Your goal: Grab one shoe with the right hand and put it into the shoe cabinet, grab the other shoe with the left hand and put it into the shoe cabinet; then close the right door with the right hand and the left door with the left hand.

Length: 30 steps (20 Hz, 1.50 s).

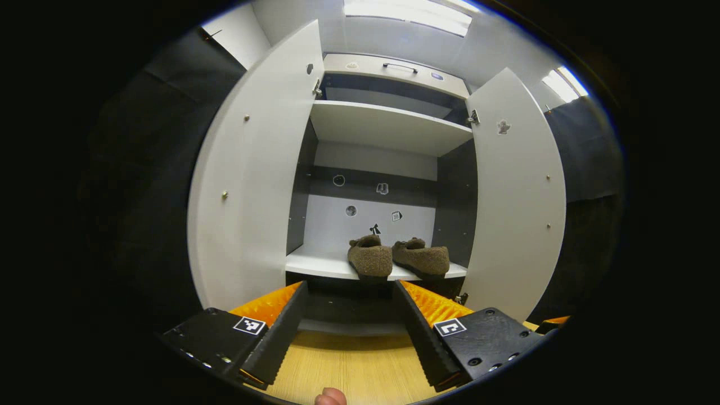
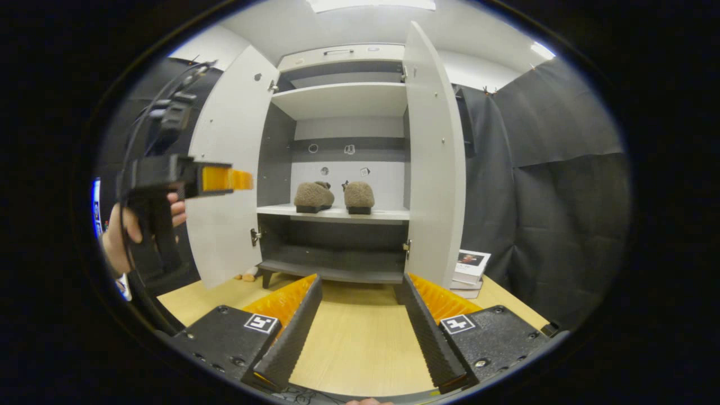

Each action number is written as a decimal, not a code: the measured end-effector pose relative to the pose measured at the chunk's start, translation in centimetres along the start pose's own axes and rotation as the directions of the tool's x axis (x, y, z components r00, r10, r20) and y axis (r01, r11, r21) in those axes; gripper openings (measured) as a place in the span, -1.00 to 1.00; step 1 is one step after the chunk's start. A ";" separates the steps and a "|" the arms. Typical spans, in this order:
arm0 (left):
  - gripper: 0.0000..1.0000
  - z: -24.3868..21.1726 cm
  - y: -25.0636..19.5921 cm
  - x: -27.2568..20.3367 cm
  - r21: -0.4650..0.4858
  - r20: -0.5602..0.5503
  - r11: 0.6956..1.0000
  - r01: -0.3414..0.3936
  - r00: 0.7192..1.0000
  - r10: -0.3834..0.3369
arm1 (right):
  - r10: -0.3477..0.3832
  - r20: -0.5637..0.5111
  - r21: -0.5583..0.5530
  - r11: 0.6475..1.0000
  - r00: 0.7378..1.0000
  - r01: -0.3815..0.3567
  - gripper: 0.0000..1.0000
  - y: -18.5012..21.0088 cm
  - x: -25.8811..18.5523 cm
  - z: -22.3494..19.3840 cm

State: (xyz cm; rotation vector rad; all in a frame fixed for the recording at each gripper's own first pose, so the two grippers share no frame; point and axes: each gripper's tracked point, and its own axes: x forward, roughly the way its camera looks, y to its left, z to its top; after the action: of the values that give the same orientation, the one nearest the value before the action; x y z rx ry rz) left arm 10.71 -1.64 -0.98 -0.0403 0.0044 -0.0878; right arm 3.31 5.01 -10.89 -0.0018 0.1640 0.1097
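Note:
Two brown fuzzy shoes stand side by side on the middle shelf of the white shoe cabinet (image 1: 388, 126): the left shoe (image 1: 369, 257) and the right shoe (image 1: 422, 257). In the right gripper view they are the left shoe (image 2: 314, 197) and the right shoe (image 2: 359, 197). Both doors hang wide open: the left door (image 1: 253, 180) (image 2: 230, 169) and the right door (image 1: 517, 197) (image 2: 433, 157). My left gripper (image 1: 350, 288) is open and empty, a short way in front of the shelf. My right gripper (image 2: 358, 284) is open and empty, farther back. A hand holds the left gripper (image 2: 222, 179) beside the left door.
The cabinet stands on a light wooden surface (image 2: 354, 332). A stack of books (image 2: 469, 270) lies by the cabinet's right side. Small bits (image 2: 247, 275) lie near its left foot. Black cloth (image 2: 557, 185) hangs on both sides. The upper shelf (image 2: 343, 98) and the bottom shelf (image 2: 332, 270) hold nothing.

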 end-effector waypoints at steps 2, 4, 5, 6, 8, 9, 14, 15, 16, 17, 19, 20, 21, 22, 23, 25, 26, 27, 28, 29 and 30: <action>0.85 -1.8 -0.5 -2.4 -0.004 -0.011 1.000 0.004 1.000 -0.004 | -0.002 -0.003 0.025 1.000 1.000 0.002 0.81 -0.3 -0.4 -0.1; 0.85 -3.1 -0.5 -4.3 0.026 -0.015 1.000 -0.004 1.000 0.004 | -0.013 -0.011 0.047 0.999 1.000 0.013 0.81 -0.9 -0.7 -0.1; 0.85 -3.9 -0.7 -5.0 0.028 -0.026 1.000 -0.002 1.000 0.002 | -0.028 -0.012 0.045 0.999 1.000 0.029 0.80 -1.4 -0.9 -0.1; 0.86 -4.6 -1.1 -5.6 0.029 -0.035 1.000 0.006 0.999 -0.005 | -0.046 -0.002 0.038 0.998 0.999 0.046 0.81 -2.0 -1.2 0.4; 0.85 -5.5 -1.7 -6.5 0.047 -0.056 0.999 0.015 0.998 -0.013 | -0.070 0.034 0.032 0.997 0.997 0.069 0.80 -3.1 -1.6 2.3; 0.86 -5.7 -2.0 -6.9 0.057 -0.060 0.998 0.022 0.998 -0.018 | -0.080 0.053 0.035 0.996 0.995 0.078 0.80 -3.8 -1.8 3.5; 0.86 -5.4 -2.9 -8.5 0.058 -0.051 0.998 0.039 0.998 -0.036 | -0.143 0.128 -0.004 0.989 0.981 0.145 0.82 -9.5 -1.9 10.3; 0.86 -5.2 -2.9 -8.7 0.051 -0.053 0.998 0.040 0.998 -0.037 | -0.156 0.152 -0.008 0.987 0.976 0.160 0.83 -10.9 -1.9 12.1; 0.86 -5.1 -2.9 -9.0 0.049 -0.052 0.998 0.041 0.998 -0.039 | -0.170 0.180 -0.006 0.985 0.969 0.174 0.84 -12.3 -1.6 14.1; 0.86 -4.9 -2.6 -9.1 0.051 -0.049 0.998 0.036 0.998 -0.034 | -0.189 0.199 -0.008 0.981 0.962 0.195 0.84 -13.8 -1.1 15.8; 0.86 -4.5 -2.2 -9.4 0.056 -0.038 0.998 0.025 0.999 -0.023 | -0.225 0.195 -0.019 0.972 0.955 0.233 0.84 -16.7 0.2 18.5; 0.86 -4.3 -2.0 -9.6 0.058 -0.030 0.998 0.020 0.999 -0.018 | -0.230 0.186 -0.021 0.971 0.955 0.238 0.84 -17.8 0.9 19.5; 0.86 -4.1 -1.7 -9.7 0.060 -0.025 0.998 0.011 1.000 -0.010 | -0.225 0.185 -0.020 0.972 0.957 0.233 0.84 -18.7 1.5 20.7; 0.86 -3.9 -1.5 -9.8 0.062 -0.021 0.998 0.002 1.000 -0.001 | -0.225 0.192 -0.016 0.973 0.955 0.232 0.84 -19.6 2.3 21.7; 0.86 -3.8 -1.4 -9.9 0.062 -0.019 0.998 0.000 1.000 0.002 | -0.228 0.203 -0.008 0.972 0.952 0.235 0.84 -20.7 3.1 22.7; 0.86 -3.9 -1.4 -10.2 0.055 -0.027 0.998 -0.004 1.000 0.006 | -0.226 0.210 0.002 0.973 0.951 0.231 0.83 -22.3 5.6 24.2; 0.86 -3.8 -1.6 -10.1 0.049 -0.031 0.999 0.002 1.000 -0.001 | -0.224 0.188 0.015 0.974 0.956 0.226 0.84 -23.0 7.0 24.2; 0.86 -3.8 -1.7 -10.0 0.048 -0.032 0.999 0.007 0.999 -0.005 | -0.213 0.162 0.028 0.977 0.964 0.211 0.84 -23.3 8.3 24.2; 0.86 -3.7 -1.6 -10.1 0.051 -0.030 0.999 0.009 1.000 -0.007 | -0.202 0.149 0.046 0.979 0.968 0.197 0.84 -23.5 9.1 24.0; 0.86 -3.7 -1.6 -10.2 0.053 -0.031 0.999 0.007 1.000 -0.005 | -0.193 0.140 0.064 0.981 0.971 0.186 0.84 -23.3 9.5 23.9; 0.86 -3.8 -1.6 -10.1 0.052 -0.033 0.999 0.007 0.999 -0.005 | -0.183 0.136 0.077 0.982 0.974 0.174 0.84 -22.9 9.6 23.9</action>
State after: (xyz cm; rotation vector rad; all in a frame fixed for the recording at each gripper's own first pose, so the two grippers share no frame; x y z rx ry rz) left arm 0.49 -2.51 -4.65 0.0131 0.0353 -0.0946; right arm 19.08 -16.51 10.93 0.0561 0.0234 -0.0752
